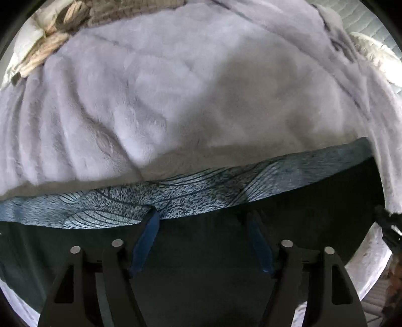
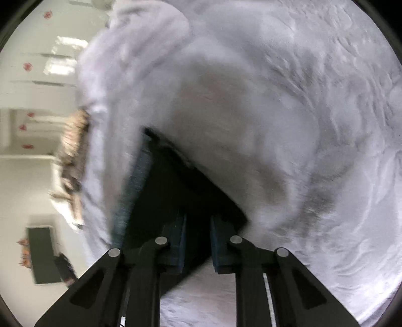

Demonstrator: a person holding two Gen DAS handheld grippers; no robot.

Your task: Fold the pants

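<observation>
Pants [image 2: 176, 191] between seemingly closed right jaws.

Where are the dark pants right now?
The dark pants lie on the fluffy grey blanket, filling the bottom of the left wrist view under the left gripper, beside a blue patterned band.

Pale lilac plush blanket [image 1: 176, 88] spread wide, rumpled in soft ridges, daylight falling across. Tan and brown knitted throw [image 1: 50, 32] bunched at far edge. Quilted white mattress [image 1: 364, 17] bare past blanket corner. Beyond: white wall [image 2: 30, 176], small red decorations [image 2: 27, 66], dark flat screen [image 2: 42, 254], blurred.
</observation>
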